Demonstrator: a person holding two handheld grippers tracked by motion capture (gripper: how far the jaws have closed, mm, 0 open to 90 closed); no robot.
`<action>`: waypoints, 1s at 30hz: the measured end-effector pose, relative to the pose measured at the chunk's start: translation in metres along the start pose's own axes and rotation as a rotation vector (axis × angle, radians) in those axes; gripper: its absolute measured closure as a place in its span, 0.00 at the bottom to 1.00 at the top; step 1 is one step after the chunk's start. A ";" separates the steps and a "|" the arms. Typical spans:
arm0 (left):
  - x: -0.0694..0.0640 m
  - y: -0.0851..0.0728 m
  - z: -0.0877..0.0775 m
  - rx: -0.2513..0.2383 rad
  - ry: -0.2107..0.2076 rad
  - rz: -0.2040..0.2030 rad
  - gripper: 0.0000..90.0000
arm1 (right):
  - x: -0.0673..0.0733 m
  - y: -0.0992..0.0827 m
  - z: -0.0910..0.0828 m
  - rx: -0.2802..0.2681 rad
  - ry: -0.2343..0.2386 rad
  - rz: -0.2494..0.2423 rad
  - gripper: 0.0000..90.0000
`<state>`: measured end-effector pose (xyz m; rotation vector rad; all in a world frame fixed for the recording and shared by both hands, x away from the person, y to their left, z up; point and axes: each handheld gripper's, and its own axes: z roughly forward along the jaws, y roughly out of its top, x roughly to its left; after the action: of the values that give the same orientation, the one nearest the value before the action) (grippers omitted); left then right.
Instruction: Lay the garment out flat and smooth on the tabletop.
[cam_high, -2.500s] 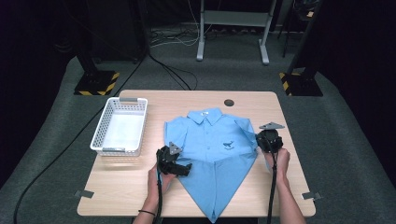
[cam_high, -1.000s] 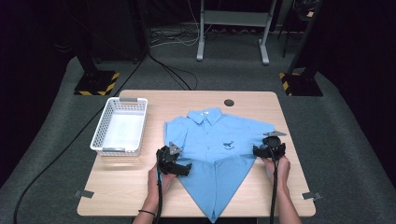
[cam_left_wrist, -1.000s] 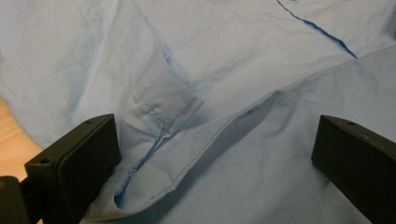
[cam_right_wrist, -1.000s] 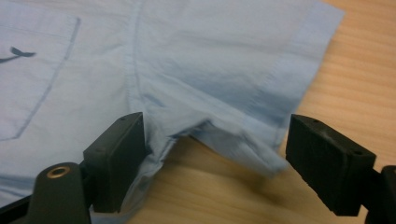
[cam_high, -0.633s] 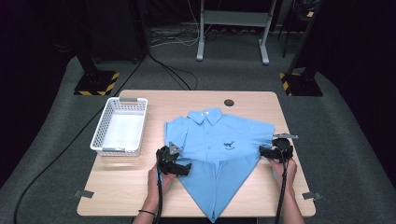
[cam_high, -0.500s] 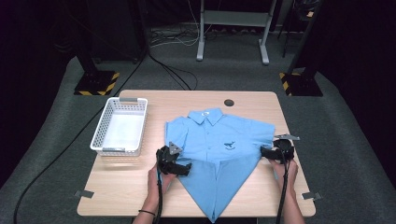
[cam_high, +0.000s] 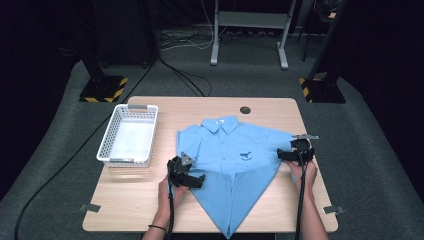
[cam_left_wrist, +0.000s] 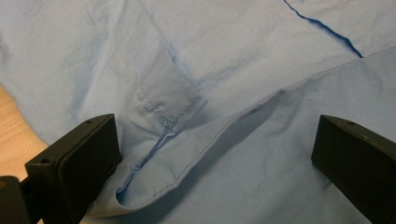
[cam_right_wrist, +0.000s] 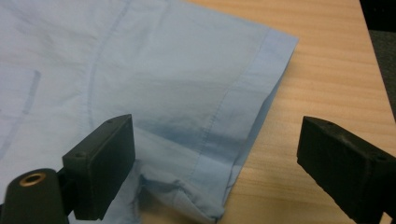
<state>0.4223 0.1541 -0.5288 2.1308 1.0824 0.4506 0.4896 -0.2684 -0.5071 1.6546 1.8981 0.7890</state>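
A light blue short-sleeved shirt (cam_high: 235, 145) lies face up on the wooden table (cam_high: 270, 107), collar at the far side, its lower part folded to a point near the front edge. My left gripper (cam_high: 198, 179) rests at the shirt's left side, open, and a folded hem (cam_left_wrist: 187, 140) lies between its wide jaws (cam_left_wrist: 210, 154). My right gripper (cam_high: 282, 155) sits at the right sleeve. Its jaws have just been opening and stand open (cam_right_wrist: 215, 154) over the sleeve hem (cam_right_wrist: 233, 121), pads off the cloth.
A white plastic basket (cam_high: 127, 137) stands on the table's left part. A dark round grommet (cam_high: 244, 110) sits near the far edge. Bare wood (cam_right_wrist: 327, 74) lies right of the sleeve. Stands and cables cross the floor beyond the table.
My right gripper has shifted a little to the right, out along the sleeve. The left gripper has stayed put, and the shirt lies as before.
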 end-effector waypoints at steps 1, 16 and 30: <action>0.000 0.000 0.000 0.000 0.000 0.000 0.01 | 0.000 -0.002 0.006 0.031 -0.024 -0.017 0.13; 0.000 0.003 0.003 0.001 0.001 0.001 0.01 | -0.019 -0.008 0.012 0.011 -0.002 0.011 0.11; -0.002 0.010 0.010 0.000 -0.008 0.015 0.01 | -0.013 -0.007 -0.019 -0.036 0.006 0.010 0.03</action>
<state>0.4328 0.1439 -0.5286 2.1406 1.0630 0.4488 0.4736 -0.2836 -0.4989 1.6424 1.8704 0.8285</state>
